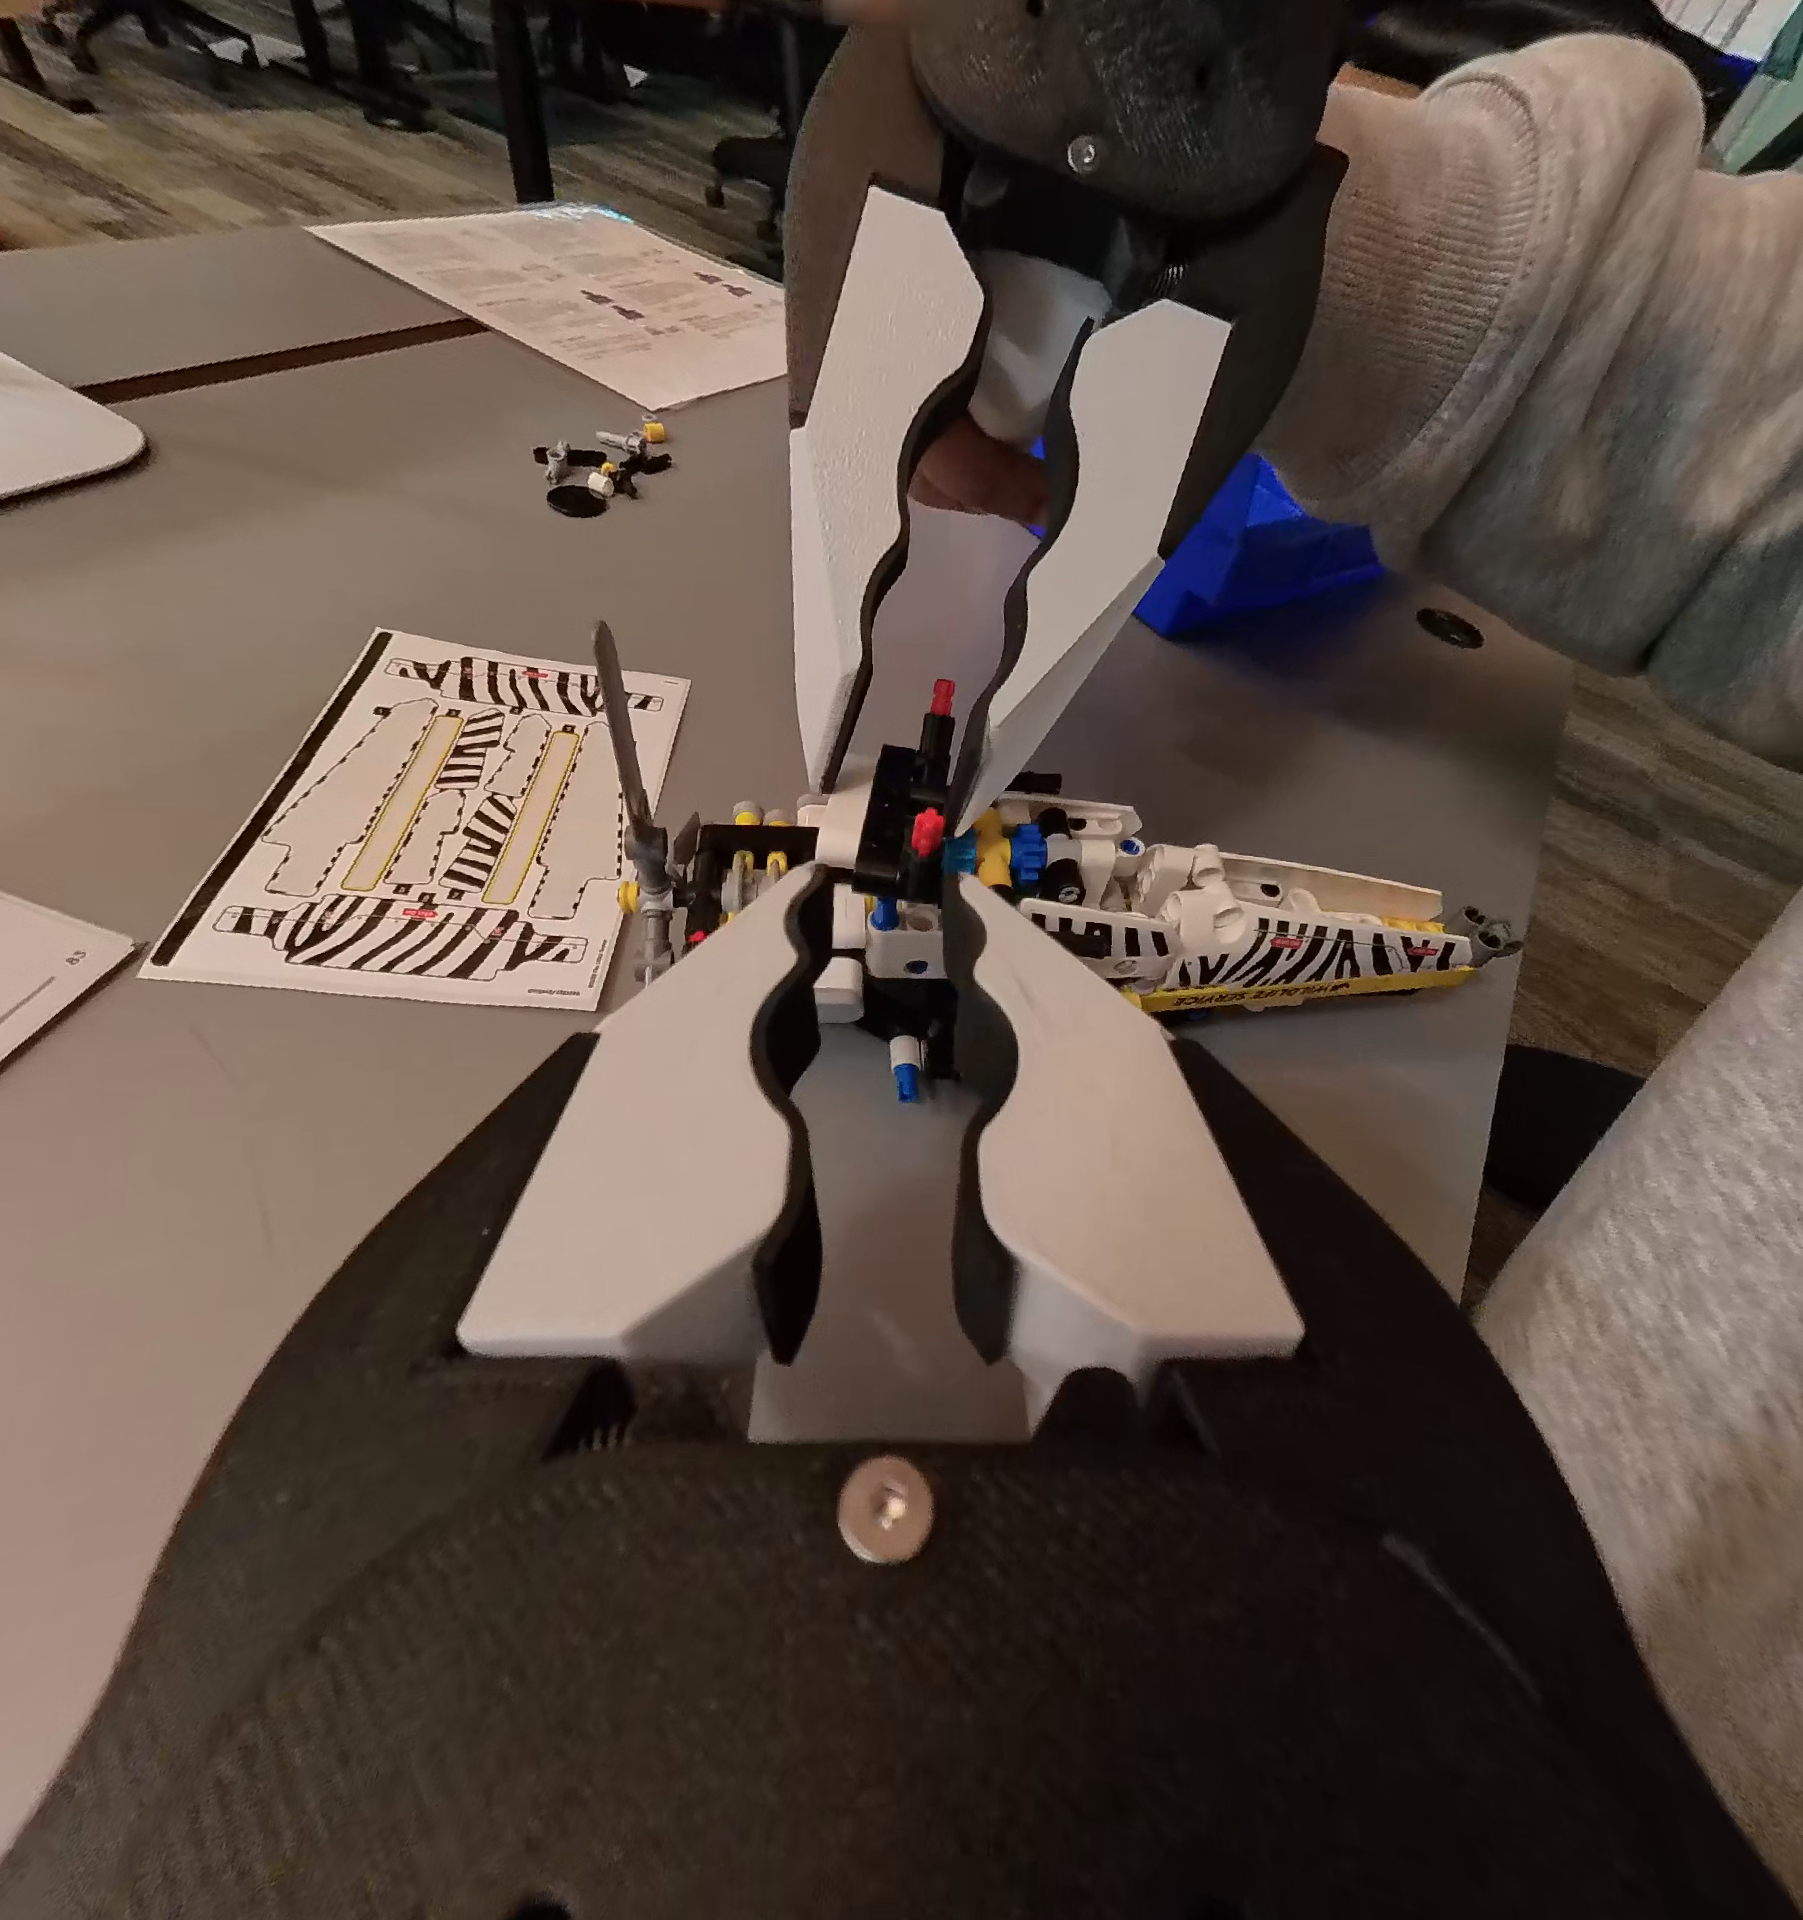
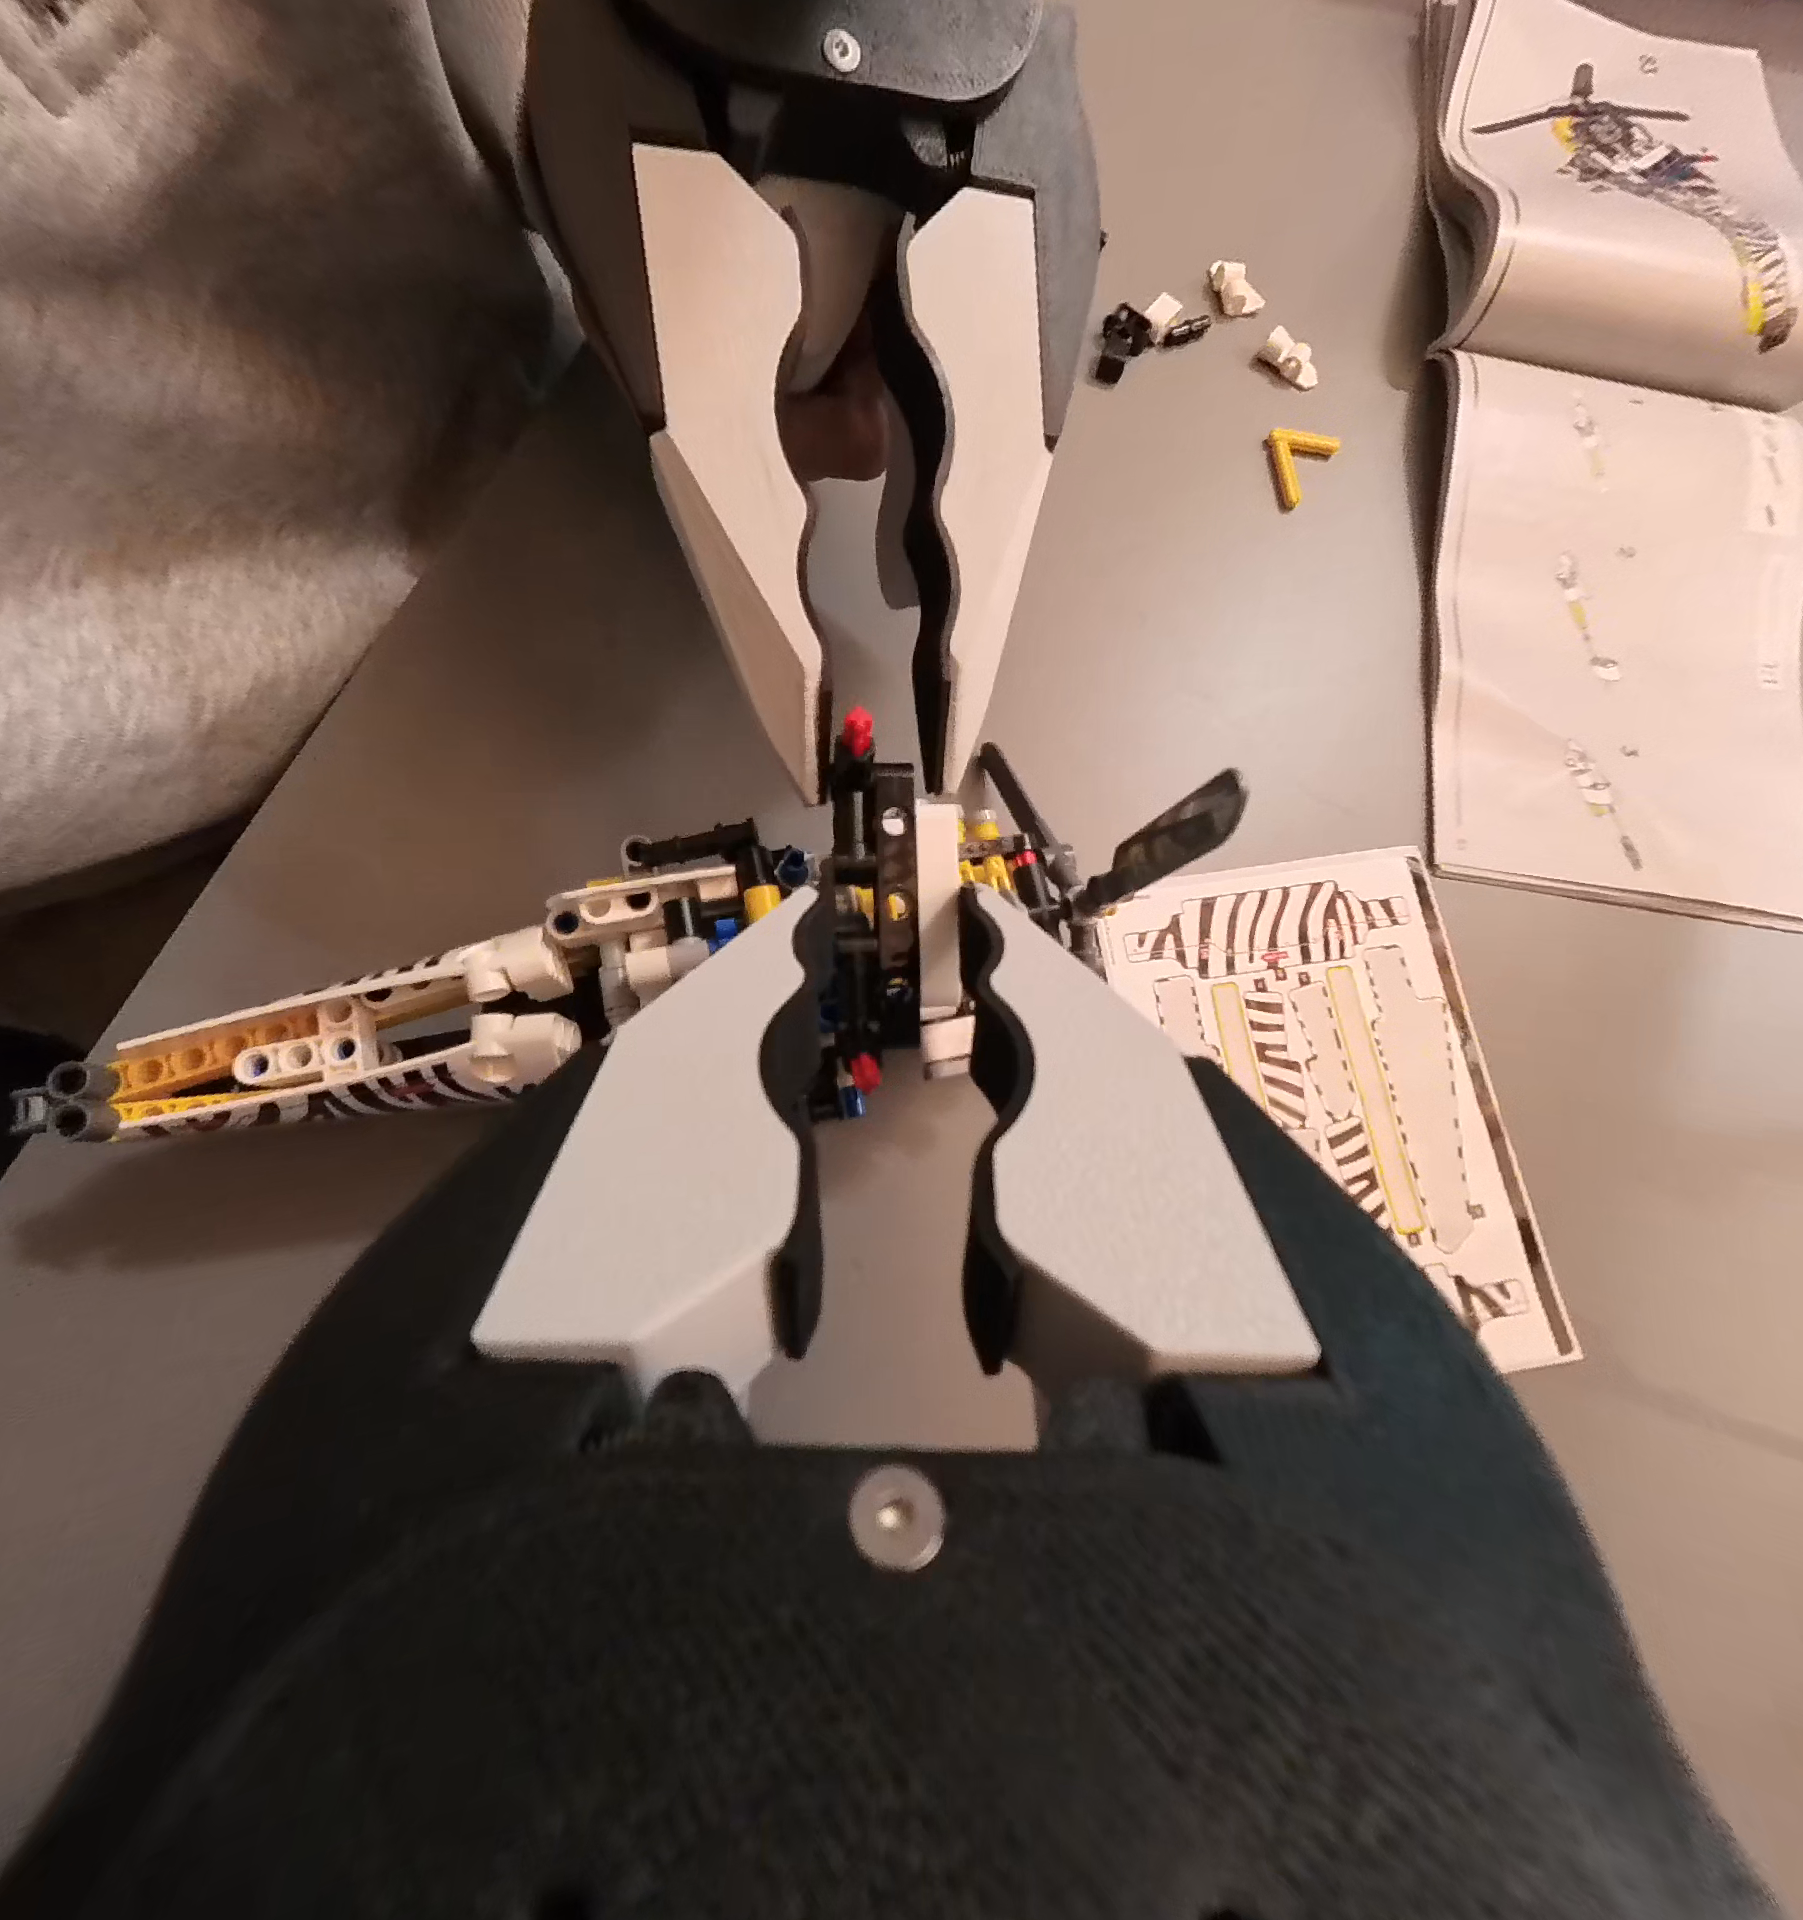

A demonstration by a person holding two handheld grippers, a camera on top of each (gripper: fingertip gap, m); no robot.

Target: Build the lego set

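Lego helicopter [image 1: 1136, 914] on table [image 1: 253, 1143], gripped mid-body between left tongs [image 1: 881, 904] and right tongs [image 2: 892, 914], both clamped.

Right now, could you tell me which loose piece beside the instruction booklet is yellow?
The L-shaped yellow beam, lying nearest the sticker sheet; the other loose pieces above it are white or black.

The left gripper [image 1: 881, 894] and right gripper [image 2: 892, 904] face each other tip to tip, each pair of fingers closed to a narrow gap around the same small block. A grey sleeve [image 1: 1562, 343] covers the right arm behind its gripper.
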